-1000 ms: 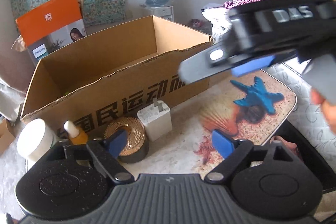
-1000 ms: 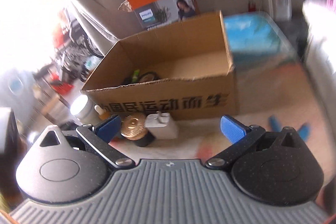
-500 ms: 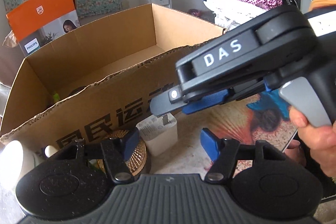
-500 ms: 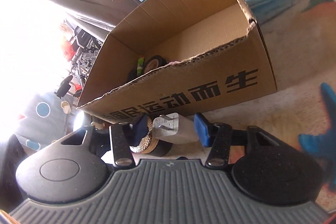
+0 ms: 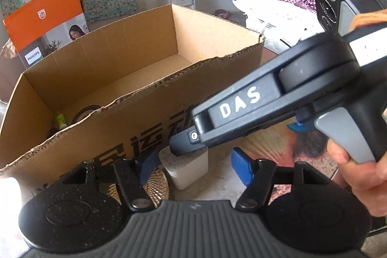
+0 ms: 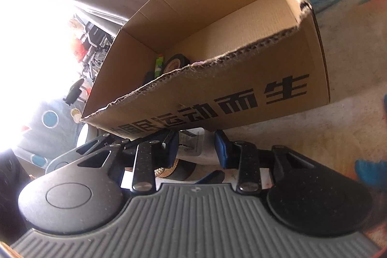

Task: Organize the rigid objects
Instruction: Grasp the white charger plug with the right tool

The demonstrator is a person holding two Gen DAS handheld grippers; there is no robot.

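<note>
**Spotter:** Take the left wrist view first. What have you got?

**Me:** My left gripper (image 5: pixel 191 166) stands part open and empty, one pad over the gold-topped jar (image 5: pixel 157 185), the other clear to the right. The white charger (image 5: pixel 188 168) sits on the table just in front of the cardboard box (image 5: pixel 145 117). My right gripper (image 5: pixel 183 149) reaches in from the right and its tip is down on the charger's top.

**Spotter:** And the right wrist view?

**Me:** Here the right gripper (image 6: pixel 197 146) has the charger (image 6: pixel 193 144) between its blue pads and the jaws are closing. I can't tell whether both pads press on it yet.

**Spotter:** How does it lie?

**Me:** It seems to stand upright, long axis near vertical, prongs at the top and turned toward the box wall. The prongs show only faintly.

**Spotter:** So, to do it well?

**Me:** I'd judge: finish the squeeze square on the flat sides, below the prongs, then lift straight up to clear the torn box rim (image 6: pixel 217 59). I'd keep the left gripper back so the two don't knock.
</note>
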